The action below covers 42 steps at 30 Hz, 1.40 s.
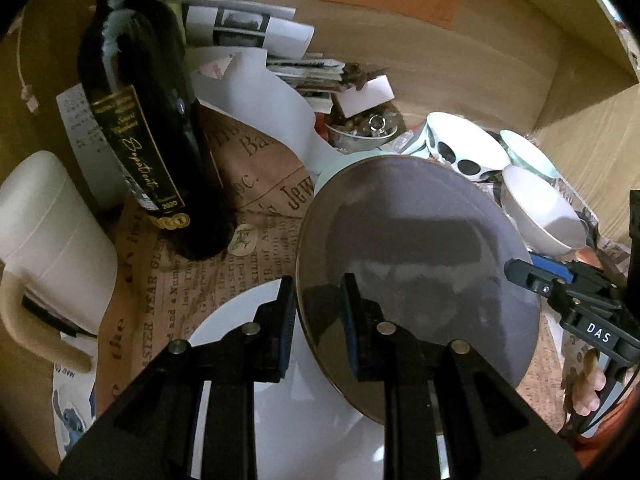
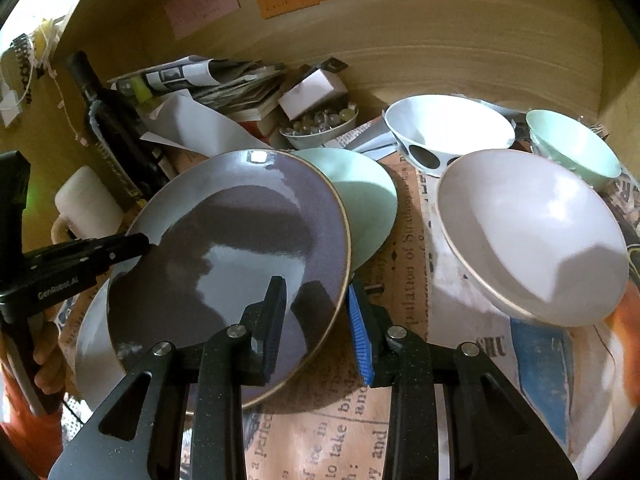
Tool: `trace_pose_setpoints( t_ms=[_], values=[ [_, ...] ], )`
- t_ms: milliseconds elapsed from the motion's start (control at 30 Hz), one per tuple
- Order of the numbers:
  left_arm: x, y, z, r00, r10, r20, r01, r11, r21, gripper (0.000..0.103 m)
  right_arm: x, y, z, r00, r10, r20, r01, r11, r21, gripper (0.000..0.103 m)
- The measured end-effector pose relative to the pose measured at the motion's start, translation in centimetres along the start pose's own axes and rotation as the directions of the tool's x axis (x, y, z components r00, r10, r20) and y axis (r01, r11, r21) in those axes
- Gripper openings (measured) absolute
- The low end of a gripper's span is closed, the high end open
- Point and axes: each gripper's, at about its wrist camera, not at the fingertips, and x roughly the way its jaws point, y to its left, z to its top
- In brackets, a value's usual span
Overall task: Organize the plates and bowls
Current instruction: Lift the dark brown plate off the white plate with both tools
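Note:
A dark grey plate (image 1: 420,248) (image 2: 240,248) with a thin gold rim hangs tilted between both grippers. My left gripper (image 1: 318,284) is shut on its near rim, and its tip (image 2: 140,240) reaches the plate's left edge in the right wrist view. My right gripper (image 2: 316,286) is shut on the opposite rim and shows at the plate's right edge (image 1: 516,268). Under the dark plate lies a white plate (image 1: 280,400) (image 2: 92,340). A mint plate (image 2: 364,200) (image 1: 340,168) sits just behind. A pale bowl (image 2: 532,236), a dotted bowl (image 2: 444,136) and a mint bowl (image 2: 572,148) stand to the right.
A dark wine bottle (image 1: 136,120) and a white mug (image 1: 52,240) stand at the left on a newspaper-print cover (image 1: 240,216). Stacked papers (image 2: 224,80) and a small dish of marbles (image 2: 320,124) crowd the back against a wooden wall (image 2: 440,40).

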Motion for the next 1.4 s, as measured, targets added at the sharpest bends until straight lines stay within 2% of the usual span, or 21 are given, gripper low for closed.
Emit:
trace_pose_setpoints(
  t_ms=[567,867,1400],
  values=[
    [-3.6,-2.8,-1.9,0.998,-0.018,0.063,0.019,1.000,-0.018,0.021,-3.8,-0.8,-1.5,0.998,0.001,0.057,0.000,1.000,-0.009,0.028],
    [-4.2,-4.9,-3.4,0.997,-0.041,0.059,0.042,0.999,-0.015,0.021,-5.9,-1.7,-2.8,0.997,-0.022,0.077,0.022,1.000,-0.006,0.028],
    [-4.5,-8.3,-5.6,0.996,-0.062,0.063,0.064,0.997,-0.031,0.021,-7.8,-3.2,-4.3,0.996,-0.069,0.049,0.072,0.996,-0.056,0.028]
  ],
)
